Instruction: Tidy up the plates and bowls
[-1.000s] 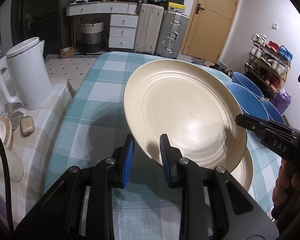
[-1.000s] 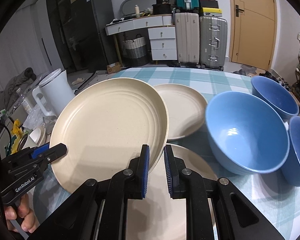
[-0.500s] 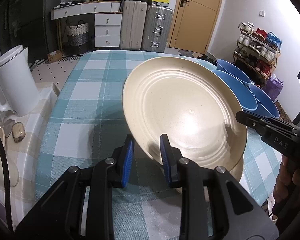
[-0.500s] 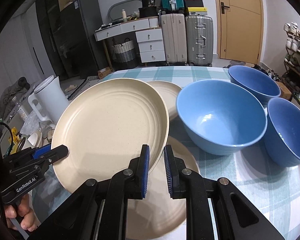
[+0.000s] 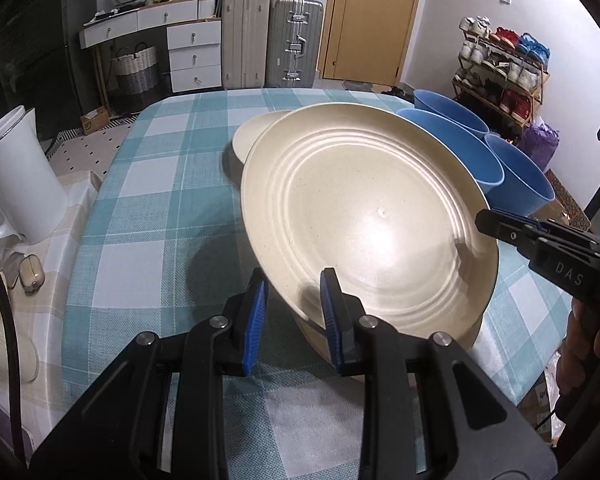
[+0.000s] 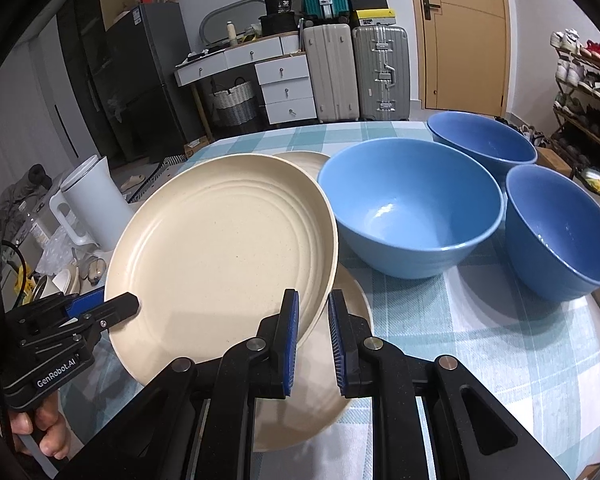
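A big cream plate (image 5: pixel 364 232) (image 6: pixel 220 256) hangs tilted above the checked table, gripped at opposite rims. My left gripper (image 5: pixel 294 306) is shut on its near rim and shows at the left of the right wrist view (image 6: pixel 116 306). My right gripper (image 6: pixel 313 320) is shut on the other rim and shows at the right of the left wrist view (image 5: pixel 496 224). A second cream plate (image 6: pixel 340 360) lies on the table under the lifted one. A third cream plate (image 5: pixel 252 136) lies further back. Three blue bowls (image 6: pixel 412 216) (image 6: pixel 480 144) (image 6: pixel 560 236) stand close together to the right.
A white kettle (image 5: pixel 16 176) (image 6: pixel 92 204) stands on a cluttered side table left of the checked table. The table's right edge (image 5: pixel 540 344) runs near the hand on the right gripper. Suitcases, drawers and a shoe rack stand beyond the table.
Both grippers have carried the held plate sideways toward the blue bowls. The kettle has slid toward the left edge of the left wrist view, and the back plate has come into sight there.
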`<state>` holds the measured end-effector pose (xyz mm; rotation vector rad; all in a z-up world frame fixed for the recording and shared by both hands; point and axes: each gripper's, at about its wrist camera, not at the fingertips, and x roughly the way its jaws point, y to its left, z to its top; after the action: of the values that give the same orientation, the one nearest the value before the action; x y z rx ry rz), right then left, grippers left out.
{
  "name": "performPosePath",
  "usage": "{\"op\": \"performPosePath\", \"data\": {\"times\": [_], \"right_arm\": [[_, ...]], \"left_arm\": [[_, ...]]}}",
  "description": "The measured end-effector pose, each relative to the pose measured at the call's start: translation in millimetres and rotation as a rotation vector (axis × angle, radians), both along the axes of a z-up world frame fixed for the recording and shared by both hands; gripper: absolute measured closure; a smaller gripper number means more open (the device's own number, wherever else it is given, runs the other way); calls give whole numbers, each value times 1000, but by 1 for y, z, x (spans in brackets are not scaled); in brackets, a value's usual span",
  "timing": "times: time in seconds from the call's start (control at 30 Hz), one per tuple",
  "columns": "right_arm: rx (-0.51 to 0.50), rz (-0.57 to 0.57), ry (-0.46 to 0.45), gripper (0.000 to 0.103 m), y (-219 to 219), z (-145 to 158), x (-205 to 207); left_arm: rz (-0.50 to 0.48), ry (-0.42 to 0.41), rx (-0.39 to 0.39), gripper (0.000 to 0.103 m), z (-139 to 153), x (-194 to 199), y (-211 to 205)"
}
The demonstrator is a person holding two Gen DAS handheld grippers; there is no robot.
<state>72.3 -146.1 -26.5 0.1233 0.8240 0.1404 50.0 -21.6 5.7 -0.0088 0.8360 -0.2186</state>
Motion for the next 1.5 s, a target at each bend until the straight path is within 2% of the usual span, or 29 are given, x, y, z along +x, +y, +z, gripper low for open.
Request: {"op": "performPosePath", "data": {"times": [1.0, 1.5], "right_arm": [[14, -18, 60, 87, -7, -22, -16], [10, -40, 81, 87, -14, -33, -20]], "left_arm": [[-53, 86, 107, 79, -22, 1, -19], [-86, 98, 161, 79, -32, 1, -36]]}}
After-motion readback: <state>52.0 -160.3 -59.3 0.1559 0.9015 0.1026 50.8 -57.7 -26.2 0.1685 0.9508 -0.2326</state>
